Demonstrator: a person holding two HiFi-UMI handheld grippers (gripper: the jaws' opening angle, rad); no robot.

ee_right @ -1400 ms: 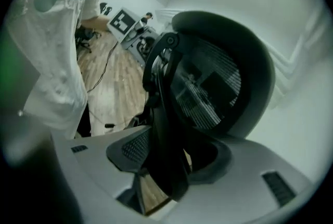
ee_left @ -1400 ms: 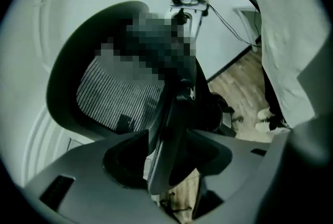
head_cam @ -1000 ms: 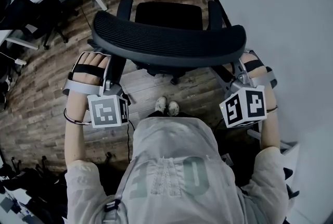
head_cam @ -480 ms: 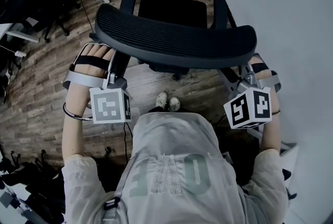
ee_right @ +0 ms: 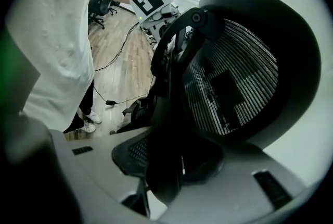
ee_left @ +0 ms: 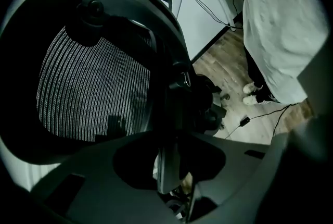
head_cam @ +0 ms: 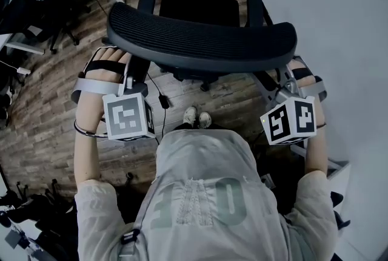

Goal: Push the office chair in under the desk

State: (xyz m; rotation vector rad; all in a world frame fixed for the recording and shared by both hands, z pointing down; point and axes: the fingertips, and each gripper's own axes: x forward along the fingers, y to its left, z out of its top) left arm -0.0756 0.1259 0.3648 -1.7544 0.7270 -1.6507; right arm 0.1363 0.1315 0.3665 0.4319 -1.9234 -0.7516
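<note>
On the office chair (head_cam: 200, 11), the left gripper (ee_left: 167, 165) pinched the left end of the backrest (head_cam: 200, 41). The right gripper (ee_right: 166, 165) had just closed its jaws on the right end. The chair stood beside the white desk (head_cam: 345, 29), seemingly ready for pushing.

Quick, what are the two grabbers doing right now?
Left gripper: closed on the chair back.
Right gripper: has just been closing, now grips the chair back too.

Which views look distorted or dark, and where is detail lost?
Head view: fisheye bends the black mesh chair backrest and brown wooden plank floor, light fairly even. Left gripper view: dark round vignette, murky lower half. Right gripper view: same vignette.
</note>
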